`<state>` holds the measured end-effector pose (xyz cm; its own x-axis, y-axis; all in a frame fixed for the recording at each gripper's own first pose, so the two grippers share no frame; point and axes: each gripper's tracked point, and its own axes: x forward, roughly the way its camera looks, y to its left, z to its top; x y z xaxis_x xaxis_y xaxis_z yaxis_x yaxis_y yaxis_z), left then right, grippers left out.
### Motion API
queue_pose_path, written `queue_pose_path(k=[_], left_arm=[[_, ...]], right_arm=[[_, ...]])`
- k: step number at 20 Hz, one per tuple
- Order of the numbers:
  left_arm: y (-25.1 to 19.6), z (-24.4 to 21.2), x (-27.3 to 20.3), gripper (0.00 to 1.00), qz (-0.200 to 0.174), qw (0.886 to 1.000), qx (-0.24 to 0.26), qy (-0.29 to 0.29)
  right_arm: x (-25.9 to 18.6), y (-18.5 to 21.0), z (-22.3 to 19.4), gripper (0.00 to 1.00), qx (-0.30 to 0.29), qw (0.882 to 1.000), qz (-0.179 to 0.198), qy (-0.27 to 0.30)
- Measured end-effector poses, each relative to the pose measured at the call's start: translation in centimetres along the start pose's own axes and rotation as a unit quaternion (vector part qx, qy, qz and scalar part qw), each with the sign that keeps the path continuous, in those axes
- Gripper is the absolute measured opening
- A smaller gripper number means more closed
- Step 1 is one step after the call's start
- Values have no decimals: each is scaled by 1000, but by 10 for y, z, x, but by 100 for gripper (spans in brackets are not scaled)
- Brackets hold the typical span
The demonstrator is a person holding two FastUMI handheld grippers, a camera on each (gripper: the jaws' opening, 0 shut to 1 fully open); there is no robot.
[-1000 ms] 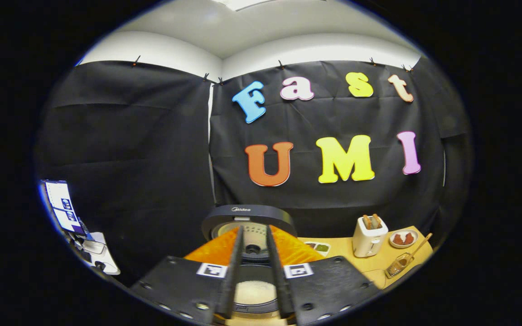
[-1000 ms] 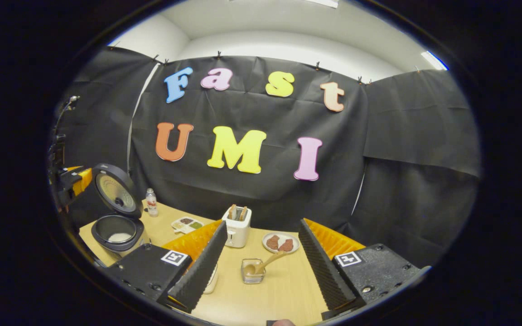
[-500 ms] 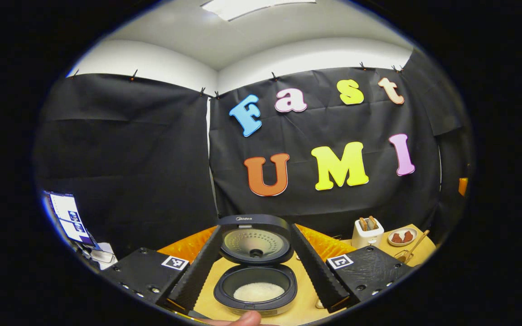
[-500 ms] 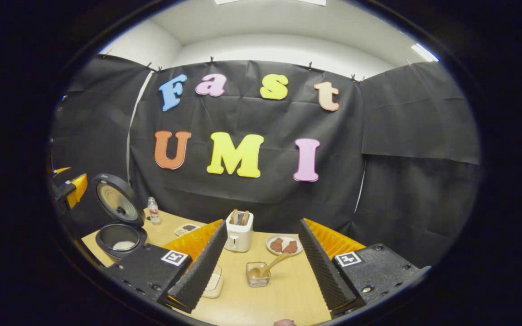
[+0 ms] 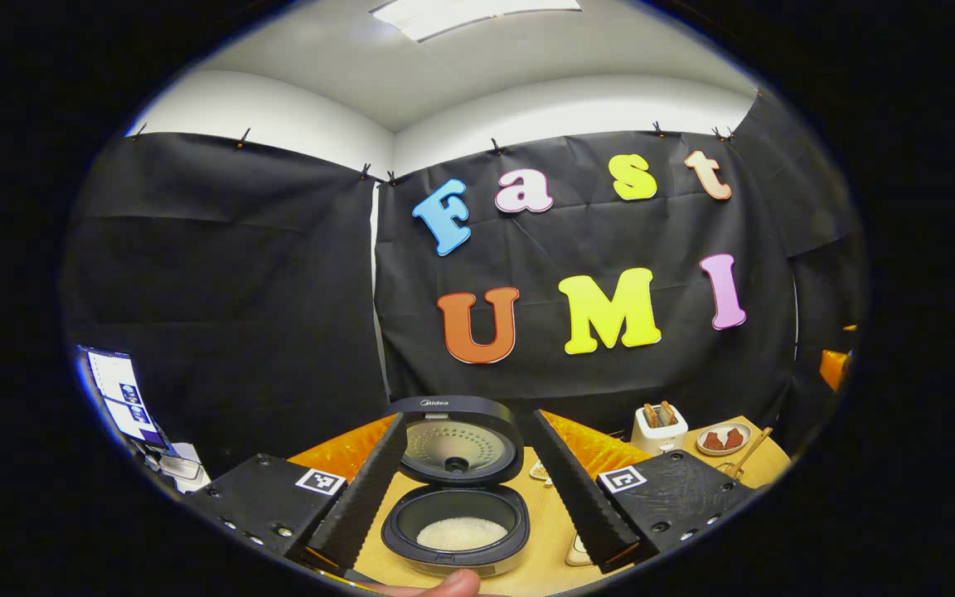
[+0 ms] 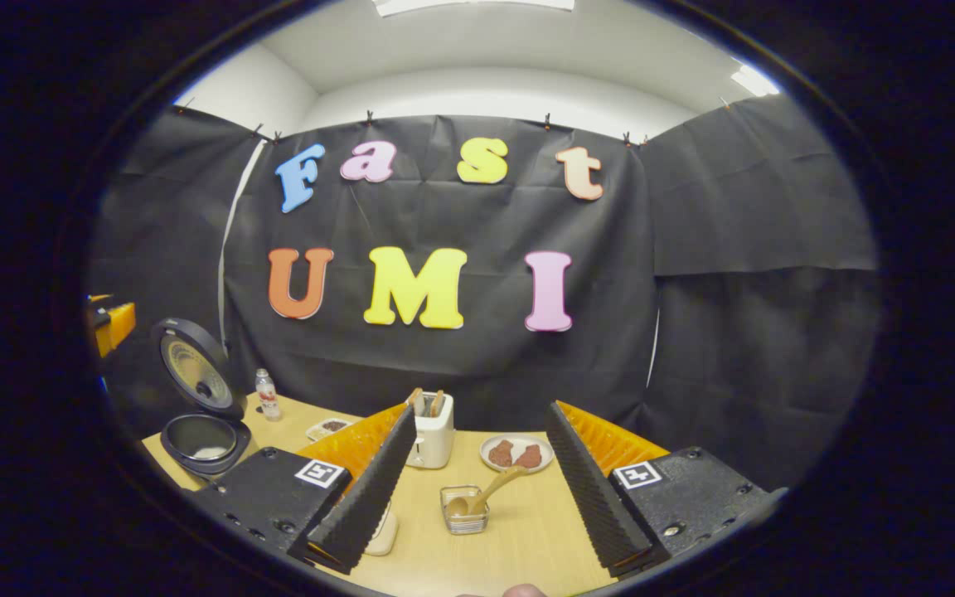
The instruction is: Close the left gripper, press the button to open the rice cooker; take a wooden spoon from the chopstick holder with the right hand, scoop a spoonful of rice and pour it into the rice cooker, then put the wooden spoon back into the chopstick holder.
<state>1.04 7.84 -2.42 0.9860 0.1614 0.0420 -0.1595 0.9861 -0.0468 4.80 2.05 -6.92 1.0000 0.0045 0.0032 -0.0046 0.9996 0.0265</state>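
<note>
**Rice cooker open, spoon in its holder, both hand-held grippers spread wide**

The rice cooker (image 5: 455, 526) stands on the wooden worktop (image 6: 519, 539) with its lid (image 5: 454, 441) raised upright behind the pot, and a layer of white rice (image 5: 462, 533) lies in the inner pot. The left hand-held gripper (image 5: 467, 506) hangs in front of the cooker with its fingers wide apart, one on either side of the pot, touching nothing. A fingertip (image 5: 453, 583) shows at the bottom edge, nearer the camera than the cooker.

In the right gripper view the cooker sits far off at the left edge. The right hand-held gripper (image 6: 482, 489) is also wide and empty. Between its fingers, well to the right of the cooker, stands the clear chopstick holder (image 6: 464, 509) with the wooden spoon (image 6: 486, 493) in it, handle leaning up to the right. Beyond the holder are a white toaster (image 6: 431, 429) and a plate (image 6: 516, 453) of reddish pieces. Just right of the cooker stand a small bottle (image 6: 267, 395) and a small tray (image 6: 327, 427).
</note>
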Motion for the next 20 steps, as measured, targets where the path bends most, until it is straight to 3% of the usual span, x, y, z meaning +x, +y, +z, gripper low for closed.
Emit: queue_pose_path(k=[4, 9, 13, 20], left_arm=[[-9, -10, 0, 95, -7, 1000, 12, 11], [-20, -25, 2, 95, -13, 999, 15, 25], [-35, -40, 5, 95, -18, 999, 20, 42], [-54, -58, 14, 96, -23, 998, 29, 56]], right_arm=[[49, -15, -79, 100, 69, 996, -7, 62], [113, -28, -162, 100, 102, 988, -7, 113], [165, -30, -205, 100, 143, 981, 3, 135], [240, -21, -241, 98, 189, 972, 19, 135]])
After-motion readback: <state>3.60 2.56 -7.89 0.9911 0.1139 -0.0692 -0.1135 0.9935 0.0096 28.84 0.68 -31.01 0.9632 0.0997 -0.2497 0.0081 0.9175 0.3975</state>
